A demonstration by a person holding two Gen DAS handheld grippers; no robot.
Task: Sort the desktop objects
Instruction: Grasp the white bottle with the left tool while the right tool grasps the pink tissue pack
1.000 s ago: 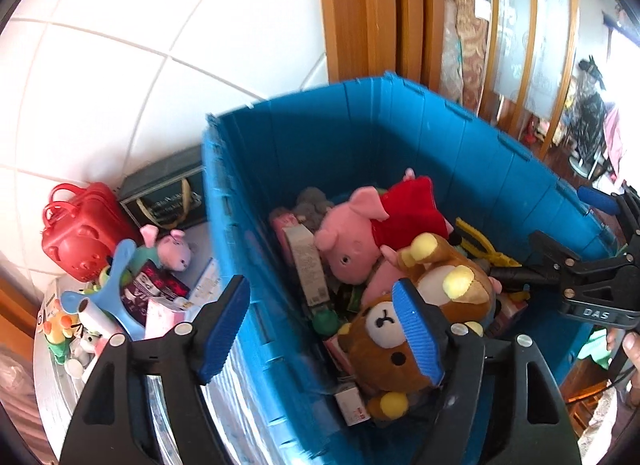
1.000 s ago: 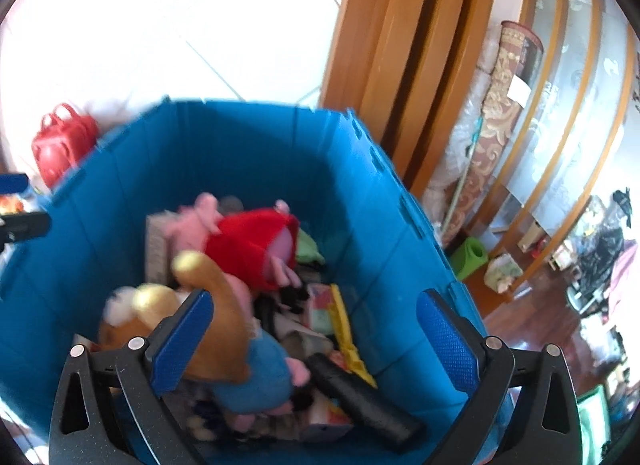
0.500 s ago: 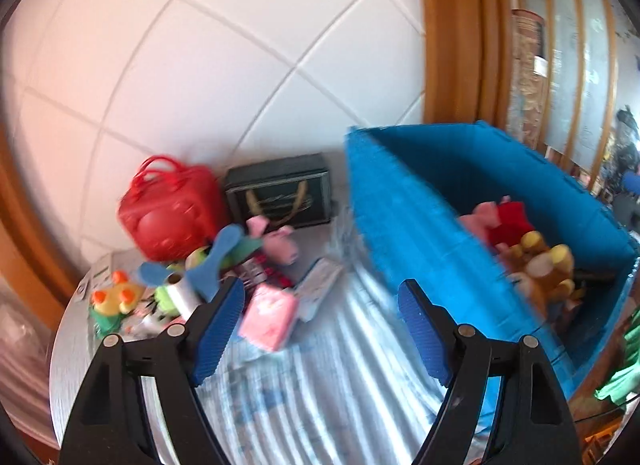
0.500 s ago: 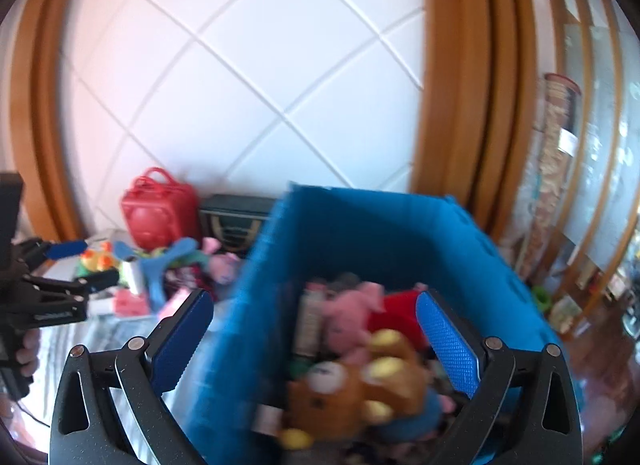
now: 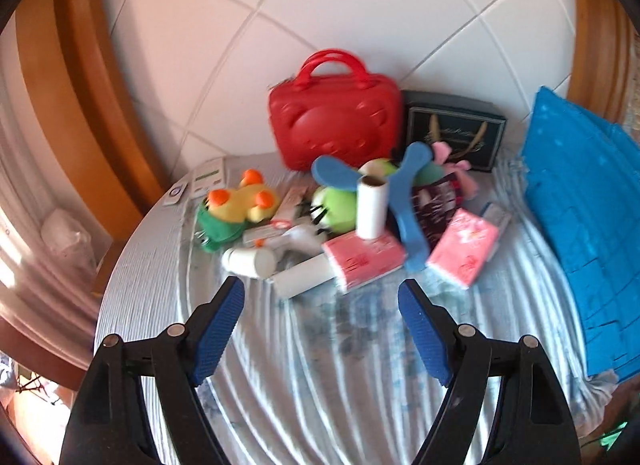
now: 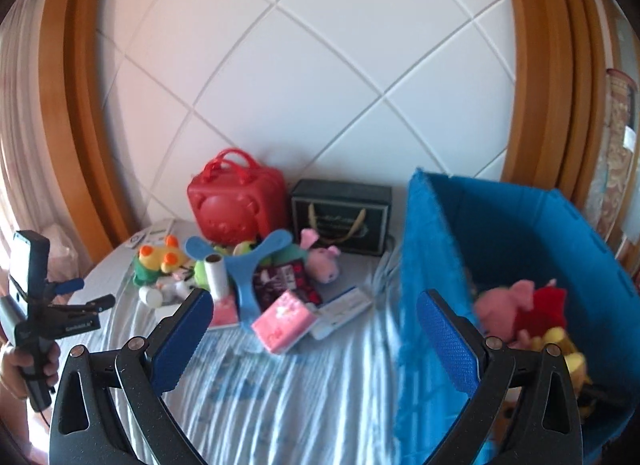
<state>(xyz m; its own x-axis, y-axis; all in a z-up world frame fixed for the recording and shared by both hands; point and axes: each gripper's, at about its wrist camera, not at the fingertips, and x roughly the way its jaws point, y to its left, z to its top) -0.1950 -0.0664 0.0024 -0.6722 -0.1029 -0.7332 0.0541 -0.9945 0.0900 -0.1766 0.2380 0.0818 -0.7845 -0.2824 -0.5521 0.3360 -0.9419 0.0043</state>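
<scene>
Left gripper (image 5: 321,297) and right gripper (image 6: 312,307), both agape, nothing between.

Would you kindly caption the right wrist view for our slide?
Open right gripper faces cluttered toys beside a blue bin holding plush animals.

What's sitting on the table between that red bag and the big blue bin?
A dark gift box with a gold handle stands between the red bag and the blue bin, against the wall; a small pink plush pig lies just before it. The right wrist view shows this best.
</scene>
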